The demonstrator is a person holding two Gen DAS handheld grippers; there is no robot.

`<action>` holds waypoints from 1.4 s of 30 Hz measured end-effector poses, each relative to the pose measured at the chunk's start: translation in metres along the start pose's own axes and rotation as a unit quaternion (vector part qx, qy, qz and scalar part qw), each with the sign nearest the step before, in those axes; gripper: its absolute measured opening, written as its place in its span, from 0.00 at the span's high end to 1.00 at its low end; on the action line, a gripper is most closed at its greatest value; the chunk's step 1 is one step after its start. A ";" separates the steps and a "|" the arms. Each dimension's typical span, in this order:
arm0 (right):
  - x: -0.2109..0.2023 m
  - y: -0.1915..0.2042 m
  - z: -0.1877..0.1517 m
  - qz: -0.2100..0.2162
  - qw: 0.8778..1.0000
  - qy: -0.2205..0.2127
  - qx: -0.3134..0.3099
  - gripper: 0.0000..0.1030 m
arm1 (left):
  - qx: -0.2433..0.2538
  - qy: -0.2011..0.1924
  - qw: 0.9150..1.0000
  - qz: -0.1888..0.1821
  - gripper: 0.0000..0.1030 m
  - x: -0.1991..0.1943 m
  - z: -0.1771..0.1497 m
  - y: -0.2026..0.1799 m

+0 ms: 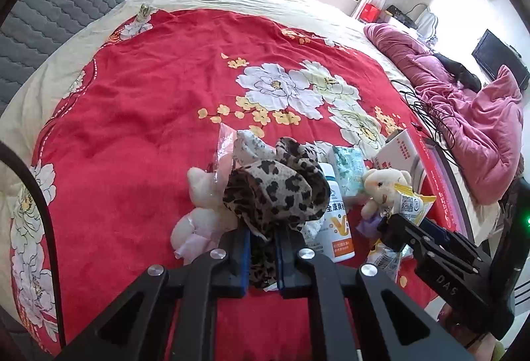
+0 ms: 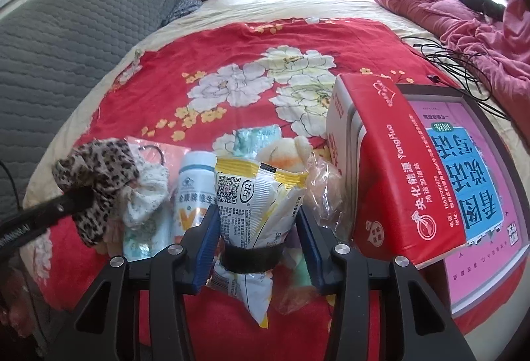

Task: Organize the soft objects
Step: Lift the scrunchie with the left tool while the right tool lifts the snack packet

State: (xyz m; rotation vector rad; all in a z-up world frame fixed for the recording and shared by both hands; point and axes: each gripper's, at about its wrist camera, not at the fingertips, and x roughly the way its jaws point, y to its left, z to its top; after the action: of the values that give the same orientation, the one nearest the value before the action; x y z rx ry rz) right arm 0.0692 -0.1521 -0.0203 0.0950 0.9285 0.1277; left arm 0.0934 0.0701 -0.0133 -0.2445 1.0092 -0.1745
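Observation:
My left gripper (image 1: 263, 238) is shut on a leopard-print scarf (image 1: 278, 192), bunched just above the red floral bedspread (image 1: 149, 95); the scarf also shows in the right wrist view (image 2: 99, 168). A pale pink plush (image 1: 202, 205) lies left of it, a small cream teddy bear (image 1: 384, 188) to the right. My right gripper (image 2: 256, 228) stands open around a yellow-and-white snack bag (image 2: 251, 202) with a black band, the pads not touching it. The right gripper also shows in the left wrist view (image 1: 384, 223). The teddy (image 2: 288, 152) is partly hidden behind the bag.
A white bottle with orange print (image 2: 195, 188), a tissue pack (image 2: 258, 135), a white patterned cloth (image 2: 145, 192) and crinkled plastic (image 2: 324, 185) lie in the pile. A red-and-white box (image 2: 381, 162) and a picture book (image 2: 470, 182) sit right. A pink quilt (image 1: 463, 115) and cables (image 1: 427, 109) lie beyond.

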 end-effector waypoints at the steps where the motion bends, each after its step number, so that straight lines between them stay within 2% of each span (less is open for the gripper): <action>1: 0.002 0.000 -0.002 -0.002 1.000 0.004 -0.003 0.53 | 0.000 0.002 1.000 0.000 0.89 0.001 -0.001 0.000; 10: 0.002 0.000 -0.019 -0.017 1.000 -0.016 -0.010 0.52 | 0.002 0.015 1.000 0.001 0.88 0.007 -0.015 0.005; 15: 0.005 -0.001 -0.021 -0.023 1.000 -0.015 -0.003 0.46 | 0.008 0.018 1.000 0.002 0.88 0.009 -0.022 0.003; 20: 0.002 0.001 -0.022 -0.036 0.999 -0.020 -0.010 0.47 | 0.010 0.016 1.000 0.003 0.88 0.006 -0.025 0.002; 21: -0.002 0.000 -0.022 -0.033 0.999 -0.024 -0.011 0.53 | 0.010 0.016 1.000 0.003 0.88 0.006 -0.025 0.003; 22: -0.004 -0.001 -0.022 -0.031 0.999 -0.026 -0.011 0.53 | 0.008 0.017 1.000 0.002 0.88 0.006 -0.025 0.004; 34: -0.029 -0.024 -0.009 -0.006 0.999 -0.042 0.019 0.54 | 0.006 0.005 1.000 -0.015 0.89 -0.009 -0.021 0.003; 42: -0.025 -0.021 -0.009 0.013 0.999 -0.034 0.015 0.54 | -0.036 0.020 0.999 -0.027 0.88 0.003 -0.028 0.027</action>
State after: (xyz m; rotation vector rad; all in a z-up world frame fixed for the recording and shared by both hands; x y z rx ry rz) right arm 0.0491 -0.1765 -0.0091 0.1382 0.8625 0.1335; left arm 0.0720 0.0915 -0.0379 -0.3360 1.0507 -0.1937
